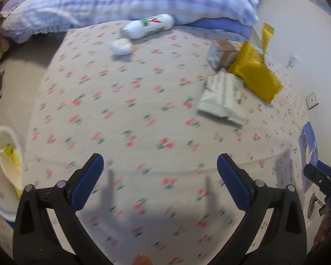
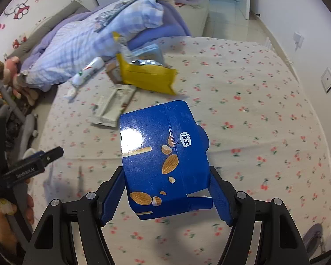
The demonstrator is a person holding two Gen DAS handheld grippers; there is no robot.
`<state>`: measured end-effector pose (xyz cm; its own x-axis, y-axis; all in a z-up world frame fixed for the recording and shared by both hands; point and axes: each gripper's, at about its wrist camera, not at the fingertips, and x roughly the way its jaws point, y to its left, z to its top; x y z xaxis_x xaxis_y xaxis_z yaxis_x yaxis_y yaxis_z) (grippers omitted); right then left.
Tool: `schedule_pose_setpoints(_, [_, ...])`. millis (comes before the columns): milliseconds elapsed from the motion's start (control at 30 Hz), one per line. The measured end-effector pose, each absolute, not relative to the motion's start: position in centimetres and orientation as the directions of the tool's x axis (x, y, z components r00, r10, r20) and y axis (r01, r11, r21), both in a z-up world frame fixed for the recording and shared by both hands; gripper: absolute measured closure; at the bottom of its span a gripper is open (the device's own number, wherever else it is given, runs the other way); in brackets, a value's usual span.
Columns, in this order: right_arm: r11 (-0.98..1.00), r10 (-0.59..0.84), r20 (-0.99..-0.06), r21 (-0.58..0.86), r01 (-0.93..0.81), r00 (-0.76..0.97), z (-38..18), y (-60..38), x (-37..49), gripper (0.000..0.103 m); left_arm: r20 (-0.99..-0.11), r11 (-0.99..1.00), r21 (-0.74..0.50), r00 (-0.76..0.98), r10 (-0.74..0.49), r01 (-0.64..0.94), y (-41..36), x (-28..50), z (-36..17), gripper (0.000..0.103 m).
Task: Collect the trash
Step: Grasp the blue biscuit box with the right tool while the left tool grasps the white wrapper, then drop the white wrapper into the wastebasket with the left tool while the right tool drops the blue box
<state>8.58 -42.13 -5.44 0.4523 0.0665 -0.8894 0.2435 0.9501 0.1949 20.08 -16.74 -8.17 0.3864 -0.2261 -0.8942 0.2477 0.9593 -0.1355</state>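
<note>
Right now my right gripper (image 2: pixel 165 190) is clamped on a blue snack box (image 2: pixel 163 161) printed with almonds, its pads pressed against the two sides, and the box hangs tilted above the cherry-print bedsheet (image 2: pixel 253 121). My left gripper (image 1: pixel 160 176) stands wide apart with nothing between its blue pads (image 1: pixel 89 181), only the sheet below.

Further out on the bed lies the rest of the trash: a white wrapper (image 1: pixel 222 98), and touching it from behind, a yellow bag (image 1: pixel 256 72) that leans on a small brown-topped carton (image 1: pixel 222 53). Well apart from those, nearer the rumpled checked blanket (image 1: pixel 121 0), a white bottle (image 1: pixel 149 25) lies on its side with a small white lump (image 1: pixel 121 46) just beside it.

Off the bed's left edge, low in the left wrist view, sits a white bin (image 1: pixel 0 176) with yellow scraps inside.
</note>
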Motion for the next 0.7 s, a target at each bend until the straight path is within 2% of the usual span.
schedule_pose_setpoints(300, [0.945, 0.044, -0.905, 0.176, 0.277, 0.423, -6.6, -44.8, 8.3, 0.029, -0.833, 0.929, -0.131, 0.470, -0.292, 0.345, -22.8, 22.4, -9.7, 0.002])
schedule_pose_setpoints(367, [0.940, 0.047, -0.906, 0.183, 0.289, 0.420, -6.8, -45.4, 8.3, 0.029, -0.821, 0.929, -0.138, 0.486, -0.301, 0.342, -23.0, 22.8, -10.1, 0.009])
schedule_pose_setpoints(500, [0.939, 0.046, -0.909, 0.180, 0.292, 0.415, -7.0, -46.1, 8.4, 0.029, -0.799, 0.926, -0.176, 0.501, -0.332, 0.333, -22.8, 23.2, -10.4, 0.015])
schedule_pose_setpoints(667, [0.939, 0.037, -0.912, 0.171, 0.297, 0.408, -7.3, -46.6, 8.4, 0.029, -0.803, 0.918, -0.184, 0.485, -0.347, 0.352, -23.1, 23.3, -10.8, 0.051])
schedule_pose_setpoints(700, [0.939, 0.036, -0.913, 0.171, 0.299, 0.406, -7.3, -46.6, 8.4, 0.029, -0.805, 0.916, -0.187, 0.478, -0.351, 0.356, -23.1, 23.2, -10.7, 0.051])
